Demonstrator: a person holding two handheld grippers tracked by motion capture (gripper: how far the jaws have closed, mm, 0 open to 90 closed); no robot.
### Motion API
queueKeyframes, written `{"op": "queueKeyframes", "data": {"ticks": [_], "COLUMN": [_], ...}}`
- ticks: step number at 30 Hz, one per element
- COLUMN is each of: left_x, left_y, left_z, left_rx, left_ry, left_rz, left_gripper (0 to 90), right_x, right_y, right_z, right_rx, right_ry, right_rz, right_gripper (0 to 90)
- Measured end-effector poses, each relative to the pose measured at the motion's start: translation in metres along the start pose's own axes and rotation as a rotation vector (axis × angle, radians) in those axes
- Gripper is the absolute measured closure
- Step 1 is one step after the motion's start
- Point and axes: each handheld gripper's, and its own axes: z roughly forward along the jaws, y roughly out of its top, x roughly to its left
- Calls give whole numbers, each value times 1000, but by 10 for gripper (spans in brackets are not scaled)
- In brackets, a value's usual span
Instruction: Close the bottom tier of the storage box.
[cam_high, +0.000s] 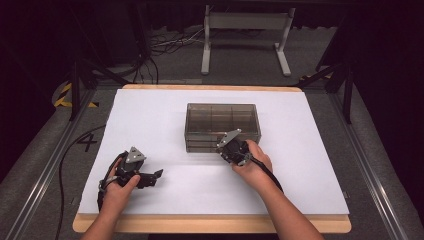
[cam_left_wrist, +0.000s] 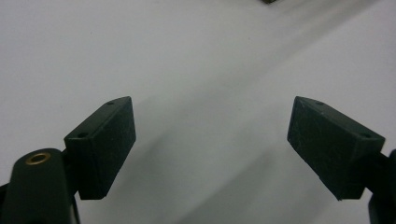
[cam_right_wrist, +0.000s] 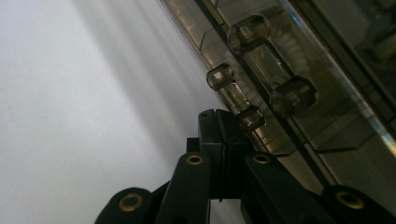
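A: Surface?
B: White sheet (cam_high: 165, 115) over a wooden table (cam_high: 210, 224), wood edge showing at 6 and 12 o'clock. Grey carpet around, metal rails (cam_high: 47, 170) along both sides, yellow-black tape (cam_high: 65, 95) at 10 o'clock, cables (cam_high: 165, 42) and a white table frame (cam_high: 245, 35) at 12. Dark beyond that.

A: Box?
B: Smoky clear drawer box (cam_high: 222, 125) just past table centre, toward 1 o'clock. Dividers visible through the top.

A: Right tongs?
B: Right gripper (cam_right_wrist: 219, 126) pressed fully together, nothing pinched between the pads. Tip at the box's front face, right beside a lower drawer handle (cam_right_wrist: 236, 95); contact with it not resolvable. Second handle (cam_right_wrist: 271, 60) above it. High view puts the right gripper (cam_high: 227, 147) at the box's 6 o'clock edge.

A: Left?
B: Left gripper (cam_left_wrist: 212, 144) spread wide, empty, bare white sheet between the pads. In the high view, left gripper (cam_high: 152, 176) at 8 o'clock, well apart from the box, pointing toward 3.

A: Hard to read?
B: Drawer contents, murky through the tinted plastic. Box cut off at top and right of the right gripper view; just a dark corner (cam_left_wrist: 271, 1) at 12 in the left gripper view. Forearms cut off at 6.
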Motion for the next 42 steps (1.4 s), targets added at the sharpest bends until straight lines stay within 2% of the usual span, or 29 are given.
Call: {"op": "queueKeyframes", "data": {"ticks": [5, 16, 19, 21, 22, 25, 27, 32, 35, 37, 42], "left_x": [0, 1, 2, 2, 2, 2, 2, 1, 2, 3, 4], "left_y": [0, -1, -1, -2, -2, -2, -1, -1, -1, -2, -1], "left_z": [0, 1, 0, 0, 0, 0, 0, 0, 0, -1, -2], "left_rx": [3, 8, 12, 7, 7, 8, 14, 10, 10, 5, 2], "left_ry": [0, 0, 5, 3, 2, 4, 4, 3, 6, 5, 5], "left_rz": [3, 5, 3, -3, -4, -3, 1, -1, 3, -11, -13], "left_gripper": [161, 161, 161, 161, 161, 161, 161, 161, 161, 161, 161], "right_x": [1, 1, 2, 3, 4, 8, 10, 15, 15, 13, 8], "right_y": [0, -2, -2, -2, -3, -4, -4, -5, -7, -11, -18], "right_z": [1, 0, -1, -2, -3, -9, -15, -29, -34, -41, -49], "right_rx": [-8, -13, -28, -31, -37, -81, -115, -165, -175, -181, -196], "right_ry": [-14, 0, 25, 32, 34, 77, 89, 95, 98, 91, 76], "right_rz": [-22, -18, 1, 3, 7, 55, 59, 61, 64, 67, 94], "right_gripper": [900, 891, 811, 794, 746, 626, 571, 511, 509, 508, 493]}}
